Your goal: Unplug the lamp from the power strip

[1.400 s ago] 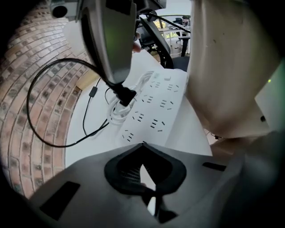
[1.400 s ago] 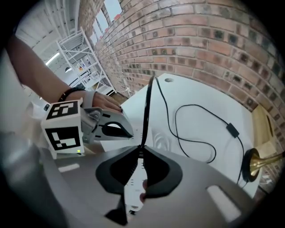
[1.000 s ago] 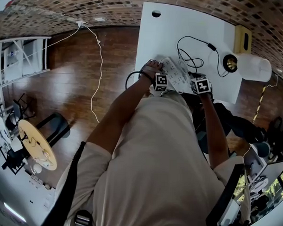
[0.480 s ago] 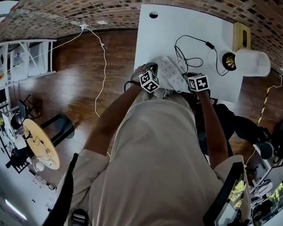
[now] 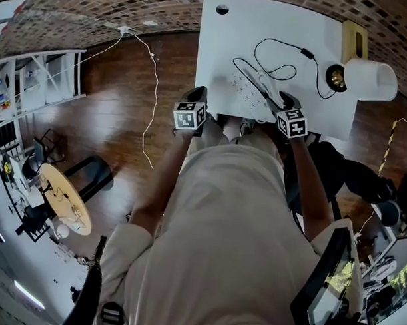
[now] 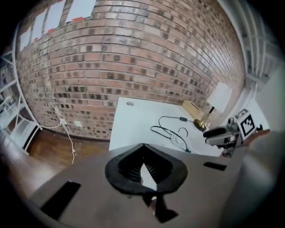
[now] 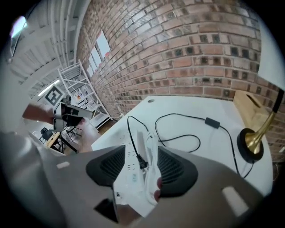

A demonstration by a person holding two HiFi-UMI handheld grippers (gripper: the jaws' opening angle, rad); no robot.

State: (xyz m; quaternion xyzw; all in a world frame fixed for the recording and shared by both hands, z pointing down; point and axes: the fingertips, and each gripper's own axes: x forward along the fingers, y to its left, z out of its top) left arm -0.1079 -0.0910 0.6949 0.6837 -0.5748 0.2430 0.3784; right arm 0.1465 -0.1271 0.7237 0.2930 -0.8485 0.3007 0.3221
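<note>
We are holding the right gripper (image 7: 139, 165) with its jaws spread wide. They have just been opening, and the plug (image 7: 141, 162) is lying loose between them, with neither pad pressing it. The plug is resting on the face of the strip (image 7: 127, 173), just ahead of this gripper, and looks to us already out of its socket. The strip's long axis is running away along the jaws' line, and the cord (image 7: 176, 114) is trailing towards the lamp (image 5: 370, 79) at the table's (image 5: 315, 29) far right. The left gripper (image 6: 143, 167) is hanging off the table's left edge, tips together and empty, clearly the farther one. We are finding no readable print, only square markers on the cubes.
</note>
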